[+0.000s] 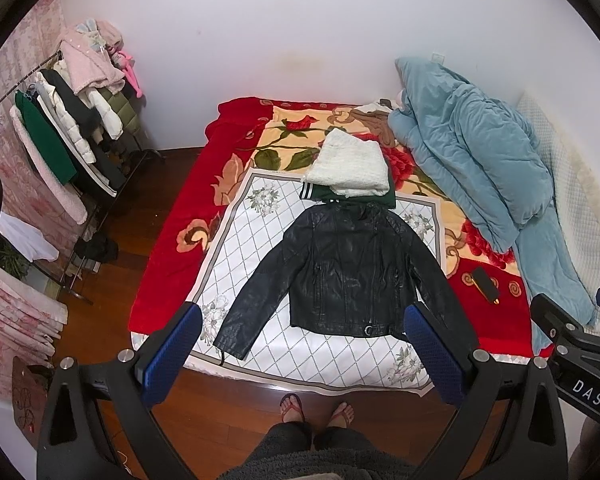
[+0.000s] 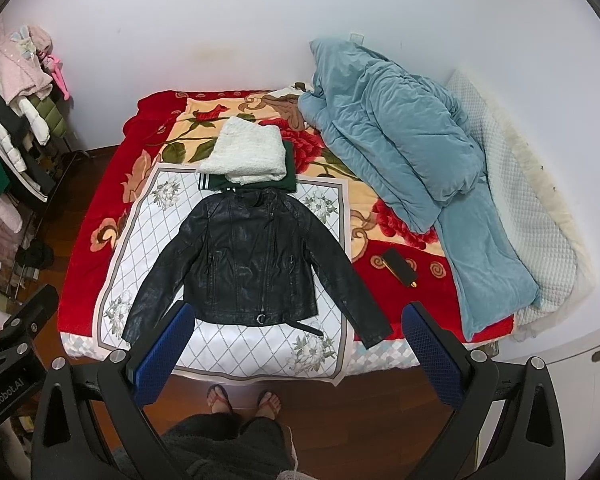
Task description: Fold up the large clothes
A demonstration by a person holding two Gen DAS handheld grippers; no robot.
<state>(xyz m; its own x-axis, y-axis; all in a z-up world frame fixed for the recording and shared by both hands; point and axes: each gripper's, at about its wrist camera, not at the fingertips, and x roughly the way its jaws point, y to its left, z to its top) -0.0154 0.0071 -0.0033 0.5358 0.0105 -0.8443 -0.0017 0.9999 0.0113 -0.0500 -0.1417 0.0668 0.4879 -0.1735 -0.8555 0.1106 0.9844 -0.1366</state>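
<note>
I hold both claws above the foot of the bed (image 1: pixel 160 264), and neither touches any cloth. The left claw (image 1: pixel 302 356) has its blue pads spread wide with nothing between them; the right claw (image 2: pixel 296 354) is spread just as wide and is likewise empty.

The black leather jacket (image 1: pixel 348 272) lies flat, front up, on a white floral sheet (image 1: pixel 268 216) spread over the red rose blanket (image 1: pixel 168 220). Both sleeves angle outward and down, and the belt buckle (image 2: pixel 262 318) sits at the hem near the bed's front edge. Just beyond the collar I see a folded white knit garment (image 1: pixel 350 170) stacked on a folded dark green garment (image 1: pixel 386 196) with striped trim.

To the right a blue quilt (image 2: pixel 400 136) is heaped along the wall side, and a black phone (image 2: pixel 398 266) rests on the blanket between it and the jacket's sleeve. A clothes rack (image 1: pixel 72 120) full of coats stands on the wooden floor to the left. My feet (image 1: pixel 318 410) in flip-flops stand at the bed's edge.
</note>
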